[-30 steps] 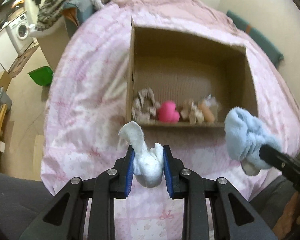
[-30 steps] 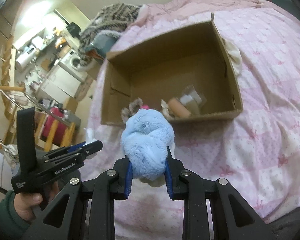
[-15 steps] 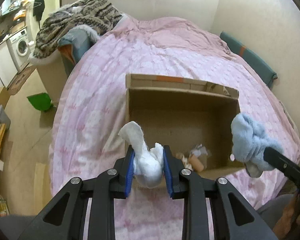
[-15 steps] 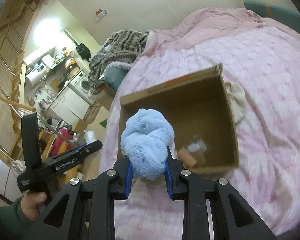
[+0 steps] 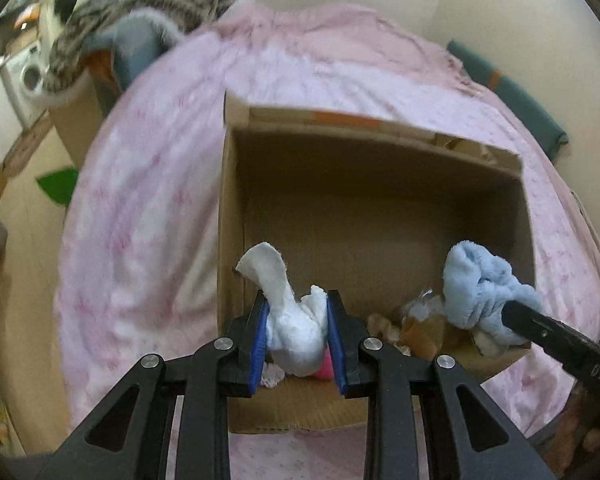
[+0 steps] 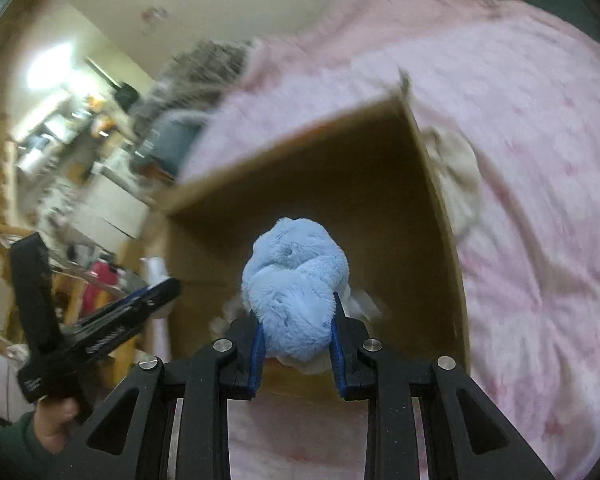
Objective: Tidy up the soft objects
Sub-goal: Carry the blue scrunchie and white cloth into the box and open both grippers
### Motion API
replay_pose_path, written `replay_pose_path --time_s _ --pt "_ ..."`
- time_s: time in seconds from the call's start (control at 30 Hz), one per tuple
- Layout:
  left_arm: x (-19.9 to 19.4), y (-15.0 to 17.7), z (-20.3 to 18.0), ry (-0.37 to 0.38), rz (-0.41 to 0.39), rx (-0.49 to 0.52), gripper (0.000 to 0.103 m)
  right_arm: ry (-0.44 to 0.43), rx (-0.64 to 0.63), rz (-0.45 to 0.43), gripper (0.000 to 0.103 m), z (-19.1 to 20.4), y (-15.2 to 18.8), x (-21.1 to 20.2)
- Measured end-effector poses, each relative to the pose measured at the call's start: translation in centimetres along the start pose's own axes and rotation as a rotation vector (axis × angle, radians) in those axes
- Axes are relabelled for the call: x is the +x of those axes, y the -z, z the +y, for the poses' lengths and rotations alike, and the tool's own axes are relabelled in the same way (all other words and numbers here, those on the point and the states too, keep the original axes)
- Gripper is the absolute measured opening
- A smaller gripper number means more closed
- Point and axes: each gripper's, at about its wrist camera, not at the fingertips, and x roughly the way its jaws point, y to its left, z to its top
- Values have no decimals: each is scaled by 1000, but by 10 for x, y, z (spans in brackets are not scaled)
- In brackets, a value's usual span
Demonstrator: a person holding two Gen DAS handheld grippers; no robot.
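Your left gripper (image 5: 298,332) is clamped on a white soft cloth (image 5: 292,320), its blue pads (image 5: 259,344) pressed against both sides, one loose end standing up to the left. Your right gripper (image 6: 296,340) is closed around a fluffy light-blue bundle (image 6: 294,288). Both loads hang above the open cardboard box (image 5: 230,208), which sits on the pink bedspread (image 5: 140,184). On the box floor, near its front wall, lie a pink item (image 5: 326,366) and several beige pieces (image 5: 384,326), partly hidden. A cream cloth (image 6: 458,176) lies just outside the box wall.
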Motion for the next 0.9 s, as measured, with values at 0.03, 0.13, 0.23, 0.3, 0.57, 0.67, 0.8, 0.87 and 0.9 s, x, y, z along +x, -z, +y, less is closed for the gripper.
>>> replay_pose_path --time_s 0.03,0.13,0.23,0.3,0.57,0.67,0.8,0.87,0.9 --pt "2 0 0 2 -1 4 24 16 -12 8 29 1 0 4" --pt "1 0 -1 -1 -23 19 25 32 -24 23 29 1 0 11" --pt "3 1 1 6 -38 9 25 39 -18 27 29 -1 -2 14" --pt "4 2 2 15 -44 0 25 34 -14 25 29 -2 -3 14" --pt "13 5 -3 -14 -46 50 25 45 -65 21 30 2 2 14" --pt "14 5 -3 -11 -47 44 25 52 -64 28 30 3 4 16" --pt "11 6 -7 -18 -70 79 25 53 -62 25 31 1 4 16" --pt "9 6 -9 -11 -72 85 26 49 -54 25 31 0 3 15" --pt "10 7 -9 -7 -72 84 27 50 -53 24 31 0 3 16"
